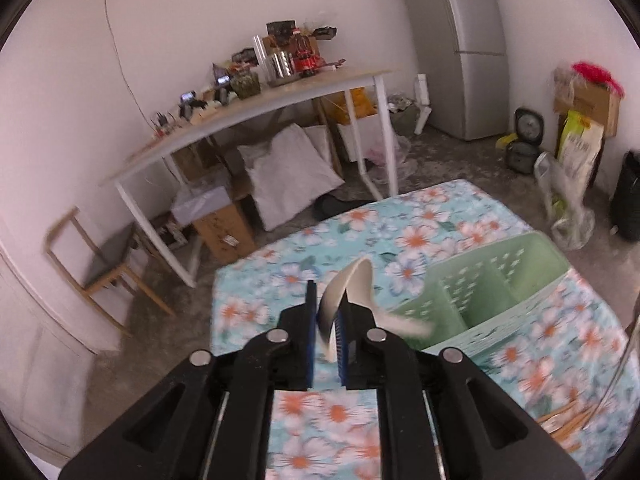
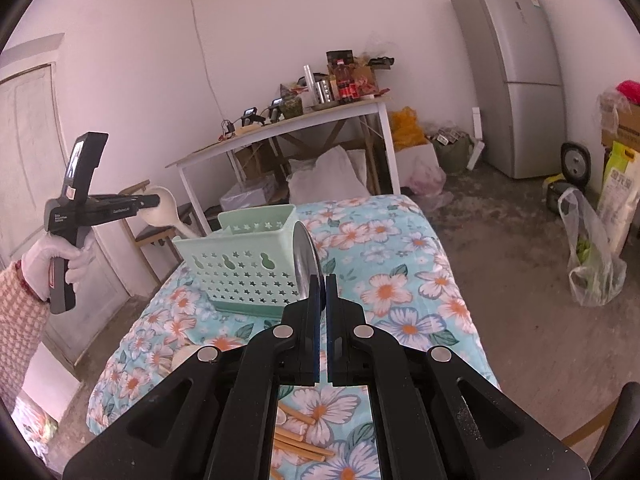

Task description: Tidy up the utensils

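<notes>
My left gripper (image 1: 328, 300) has a white ceramic spoon (image 1: 352, 280) between its blue pads, bowl up, its blurred handle slanting right toward the pale green basket (image 1: 500, 264). In the right wrist view, that left gripper (image 2: 154, 201) holds the white spoon (image 2: 166, 210) just above the far left corner of the basket (image 2: 240, 268). My right gripper (image 2: 323, 280) is shut on a thin metal spoon (image 2: 306, 256), seen edge-on and standing up in front of the basket. Both grippers hover over the floral tablecloth (image 2: 400, 280).
Wooden chopsticks (image 2: 300, 436) lie on the cloth under my right gripper, with a whitish utensil (image 2: 184, 356) to their left. A gloved hand (image 2: 60, 258) grips the left tool. Behind stand a white desk (image 2: 280, 128), a fridge (image 2: 516, 72), a chair (image 1: 100, 264) and floor clutter.
</notes>
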Demonstrator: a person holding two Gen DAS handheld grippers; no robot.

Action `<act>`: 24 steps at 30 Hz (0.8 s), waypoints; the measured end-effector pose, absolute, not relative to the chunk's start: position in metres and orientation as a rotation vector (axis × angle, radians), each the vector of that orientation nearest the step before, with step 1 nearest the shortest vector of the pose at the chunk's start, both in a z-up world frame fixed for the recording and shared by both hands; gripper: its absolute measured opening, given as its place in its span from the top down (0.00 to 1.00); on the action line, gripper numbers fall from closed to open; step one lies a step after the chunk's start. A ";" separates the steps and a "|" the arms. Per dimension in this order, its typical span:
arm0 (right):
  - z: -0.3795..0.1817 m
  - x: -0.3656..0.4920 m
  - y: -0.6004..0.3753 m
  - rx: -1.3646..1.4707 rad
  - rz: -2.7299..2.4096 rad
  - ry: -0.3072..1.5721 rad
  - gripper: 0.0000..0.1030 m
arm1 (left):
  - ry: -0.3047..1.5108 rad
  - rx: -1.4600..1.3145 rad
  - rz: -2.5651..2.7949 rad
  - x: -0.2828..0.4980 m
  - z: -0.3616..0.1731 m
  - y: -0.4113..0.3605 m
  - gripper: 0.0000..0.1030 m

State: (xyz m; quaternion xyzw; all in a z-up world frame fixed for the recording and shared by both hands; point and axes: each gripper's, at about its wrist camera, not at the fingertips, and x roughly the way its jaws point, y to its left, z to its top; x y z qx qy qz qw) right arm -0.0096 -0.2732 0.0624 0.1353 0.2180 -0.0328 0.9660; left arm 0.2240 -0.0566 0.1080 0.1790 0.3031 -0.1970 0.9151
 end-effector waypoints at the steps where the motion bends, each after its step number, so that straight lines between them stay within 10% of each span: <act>1: 0.063 -0.011 -0.273 0.273 -0.068 0.440 1.00 | 0.641 0.338 -0.418 0.226 0.107 -0.056 0.86; 7: 0.068 -0.012 -0.274 0.272 -0.074 0.440 1.00 | 0.638 0.135 -0.503 0.226 0.109 -0.042 0.53; 24: 0.147 0.015 -0.274 0.246 -0.065 0.271 1.00 | 0.750 -0.118 -0.535 0.151 0.027 0.033 0.41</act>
